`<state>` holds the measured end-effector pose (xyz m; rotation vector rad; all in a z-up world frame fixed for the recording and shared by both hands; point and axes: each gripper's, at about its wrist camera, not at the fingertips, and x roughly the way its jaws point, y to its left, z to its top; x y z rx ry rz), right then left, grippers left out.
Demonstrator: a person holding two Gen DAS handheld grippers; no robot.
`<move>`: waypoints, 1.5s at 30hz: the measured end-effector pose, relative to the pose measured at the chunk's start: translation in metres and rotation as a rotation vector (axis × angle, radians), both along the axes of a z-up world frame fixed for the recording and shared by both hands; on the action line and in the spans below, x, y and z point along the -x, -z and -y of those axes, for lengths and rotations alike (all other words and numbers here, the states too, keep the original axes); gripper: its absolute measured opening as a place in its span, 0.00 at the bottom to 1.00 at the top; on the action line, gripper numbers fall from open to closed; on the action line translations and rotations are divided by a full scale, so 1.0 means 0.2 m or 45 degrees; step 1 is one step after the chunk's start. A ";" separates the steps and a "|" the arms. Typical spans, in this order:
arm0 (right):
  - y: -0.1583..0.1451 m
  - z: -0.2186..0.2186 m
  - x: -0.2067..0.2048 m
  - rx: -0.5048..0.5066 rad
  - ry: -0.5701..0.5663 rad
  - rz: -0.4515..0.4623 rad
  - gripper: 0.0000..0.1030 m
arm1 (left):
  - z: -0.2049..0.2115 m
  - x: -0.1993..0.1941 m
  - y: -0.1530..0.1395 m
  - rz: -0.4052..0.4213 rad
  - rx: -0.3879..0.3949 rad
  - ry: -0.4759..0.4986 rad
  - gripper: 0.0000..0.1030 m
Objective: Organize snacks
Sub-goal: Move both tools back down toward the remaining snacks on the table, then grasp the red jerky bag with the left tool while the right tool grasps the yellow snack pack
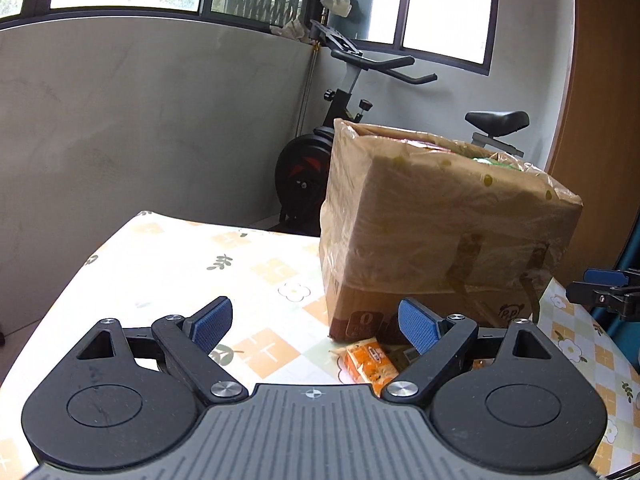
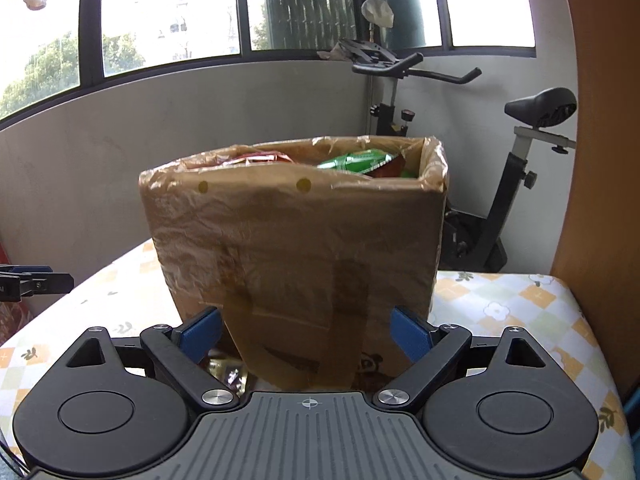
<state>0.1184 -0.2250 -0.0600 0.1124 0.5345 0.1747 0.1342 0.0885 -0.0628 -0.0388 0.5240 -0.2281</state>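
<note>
Judging from what lies where, the tidying is partly done. Several snacks already sit inside the tall cardboard box (image 2: pixel 296 240), and a few packets still lie loose on the worktop (image 1: pixel 168 256) at the foot of the box.

Furthest left is the left claw (image 1: pixel 312 326), its blue pads spread wide with nothing between them, hovering over the flowered cloth. Just ahead of it and slightly right lies an orange snack packet (image 1: pixel 370 364), flat on the cloth, close beside the box's lower corner and partly hidden by the claw's right finger. A darker packet (image 1: pixel 400 344) seems to lie next to it, but it is too hidden to describe.

Right of that stands the box, upright, lined with a thin brownish plastic bag folded over its rim and hanging down its sides. Brown tape strips cross its front. At the top, a red packet (image 2: pixel 256 158) and a green packet (image 2: pixel 356 160) poke above the rim.

The right claw (image 2: pixel 306 334) faces the box front, its jaws also wide and empty, with a hanging flap of the liner between them but not pinched. Something shiny (image 2: pixel 226 372), perhaps a foil wrapper, lies below its left finger.

An exercise bike (image 2: pixel 516 184) stands behind the worktop, far right.
</note>
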 end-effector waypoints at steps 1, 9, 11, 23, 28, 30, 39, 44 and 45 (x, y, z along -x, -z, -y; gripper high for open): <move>0.03 0.00 0.01 0.001 -0.002 -0.014 0.86 | 0.00 0.01 0.02 -0.005 -0.006 -0.002 0.89; 0.23 0.01 0.07 -0.006 0.021 -0.105 0.84 | 0.00 0.08 0.17 -0.073 -0.032 -0.016 0.89; 0.27 0.01 0.08 -0.001 0.023 -0.124 0.82 | 0.00 0.08 0.21 -0.092 -0.039 -0.020 0.89; 0.45 -0.06 0.11 0.028 -0.048 -0.251 0.77 | 0.03 0.12 0.35 -0.178 -0.019 -0.039 0.89; 0.49 -0.15 0.13 0.121 -0.174 -0.264 0.77 | 0.04 0.15 0.41 -0.223 0.020 -0.069 0.89; 0.51 -0.17 0.14 0.169 -0.229 -0.268 0.77 | 0.05 0.16 0.43 -0.231 0.013 -0.066 0.89; 0.57 -0.25 0.09 0.263 -0.357 -0.284 0.76 | 0.08 0.17 0.48 -0.261 0.000 -0.053 0.89; 0.59 -0.30 0.04 0.266 -0.383 -0.268 0.69 | 0.08 0.16 0.49 -0.278 -0.006 -0.057 0.89; 0.59 -0.30 0.03 0.252 -0.396 -0.265 0.64 | 0.08 0.16 0.49 -0.281 -0.004 -0.060 0.89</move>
